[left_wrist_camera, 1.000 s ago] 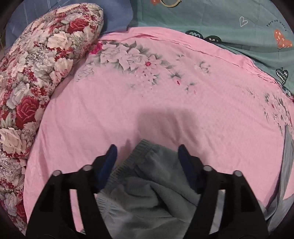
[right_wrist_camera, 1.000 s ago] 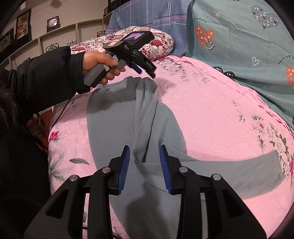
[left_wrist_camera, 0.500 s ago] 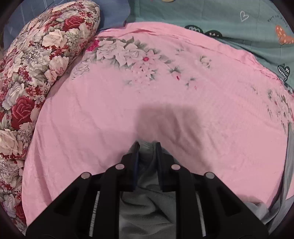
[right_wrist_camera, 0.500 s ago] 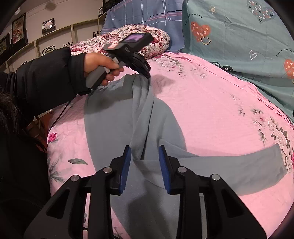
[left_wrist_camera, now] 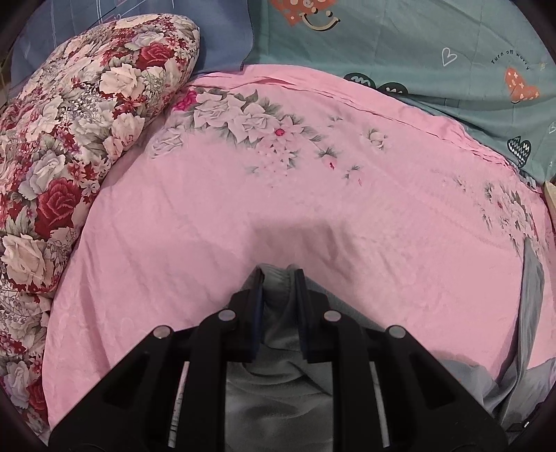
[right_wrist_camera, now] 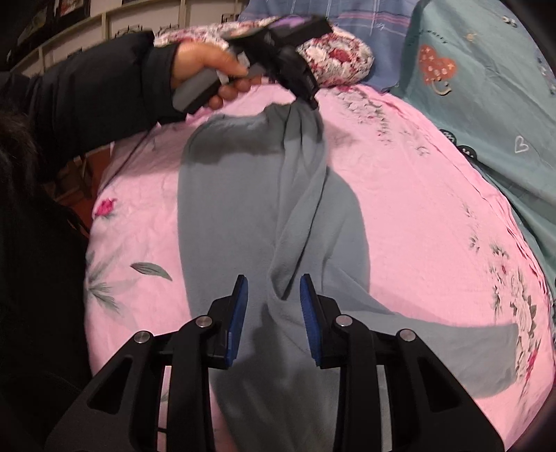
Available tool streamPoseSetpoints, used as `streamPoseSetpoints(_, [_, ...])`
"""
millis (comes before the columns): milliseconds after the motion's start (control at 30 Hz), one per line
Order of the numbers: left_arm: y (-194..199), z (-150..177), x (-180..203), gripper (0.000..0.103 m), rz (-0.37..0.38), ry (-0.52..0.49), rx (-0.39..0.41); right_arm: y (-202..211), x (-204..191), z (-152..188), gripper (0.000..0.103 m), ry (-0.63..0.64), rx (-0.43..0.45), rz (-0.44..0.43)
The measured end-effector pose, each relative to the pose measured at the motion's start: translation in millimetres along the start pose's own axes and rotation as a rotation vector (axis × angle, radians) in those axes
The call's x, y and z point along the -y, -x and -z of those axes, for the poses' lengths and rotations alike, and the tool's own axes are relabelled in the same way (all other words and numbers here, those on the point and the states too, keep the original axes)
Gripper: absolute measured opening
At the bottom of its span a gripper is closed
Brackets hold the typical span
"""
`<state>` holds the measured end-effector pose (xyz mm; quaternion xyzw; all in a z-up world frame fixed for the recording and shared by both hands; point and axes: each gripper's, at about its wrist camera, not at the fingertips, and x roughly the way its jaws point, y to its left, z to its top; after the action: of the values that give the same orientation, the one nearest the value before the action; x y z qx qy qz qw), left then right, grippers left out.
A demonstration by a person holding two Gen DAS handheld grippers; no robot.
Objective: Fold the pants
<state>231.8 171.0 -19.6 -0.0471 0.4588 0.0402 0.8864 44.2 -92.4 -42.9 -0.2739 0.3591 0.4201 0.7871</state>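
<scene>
Grey pants lie spread on the pink bed sheet, with one leg trailing to the right. My left gripper is shut on the bunched waistband edge of the pants. From the right wrist view, the left gripper is at the far end of the pants, held by a hand in a black sleeve, and it lifts the cloth. A raised ridge of cloth runs from there to my right gripper. That gripper's blue pads stand narrowly apart, closed on the fold near the crotch.
A red and white floral pillow lies at the head of the bed on the left. A teal quilt with hearts lies along the far side, with blue bedding behind it. Wall shelves stand beyond the bed.
My left gripper has gone from wide open around the waistband to shut on it and has lifted it a little. The right gripper has rolled slightly, still on the fold.
</scene>
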Motion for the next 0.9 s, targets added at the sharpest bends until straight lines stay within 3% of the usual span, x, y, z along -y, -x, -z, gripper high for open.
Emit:
streamPoseSetpoints(33, [2.1, 0.3, -0.3, 0.016, 0.003, 0.002, 0.004, -8.8, 0.9, -2.1, 0.02, 0.007, -0.031, -0.002])
streamPoseSetpoints(67, [4.8, 0.4, -1.1, 0.016, 0.005, 0.005, 0.011, -16.4, 1.0, -3.4, 0.001, 0.016, -0.064, -0.004])
streamPoseSetpoints(133, [9.6, -0.5, -3.3, 0.016, 0.012, 0.013, 0.022, -21.4, 2.7, -7.6, 0.001, 0.028, -0.079, 0.019])
streamPoseSetpoints(233, [22.0, -4.5, -11.4, 0.016, 0.043, 0.043, 0.054, -0.9, 24.7, -20.8, 0.001, -0.002, -0.026, 0.121])
streamPoseSetpoints(300, [38.7, -1.0, -19.1, 0.016, 0.08, 0.065, 0.095, 30.1, 44.4, -29.0, 0.002, -0.049, 0.048, 0.232])
streamPoseSetpoints(367, [57.0, 11.6, -26.7, 0.016, 0.096, 0.063, 0.124, 61.9, 44.6, -28.6, 0.002, -0.064, 0.124, 0.259])
streamPoseSetpoints(467, [78.0, 50.2, -43.8, 0.016, 0.131, 0.068, 0.128, 80.4, 11.0, -8.5, 0.002, -0.006, 0.14, 0.172])
streamPoseSetpoints(567, [80.3, 100.3, -55.7, 0.016, 0.15, 0.065, 0.063, 58.0, -17.1, 26.5, 0.002, 0.002, 0.037, 0.057])
streamPoseSetpoints(667, [75.0, 137.6, -59.5, 0.017, 0.145, 0.051, 0.0, 28.5, -27.1, 53.8, 0.002, -0.041, -0.047, 0.034])
streamPoseSetpoints(767, [77.4, 154.2, -70.6, 0.019, 0.154, 0.087, -0.011, 19.3, -30.2, 57.8, 0.002, -0.068, -0.053, 0.024])
streamPoseSetpoints(900, [79.8, 151.9, -72.7, 0.019, 0.162, 0.088, -0.013, 20.4, -24.6, 51.1, 0.002, -0.093, -0.024, 0.036])
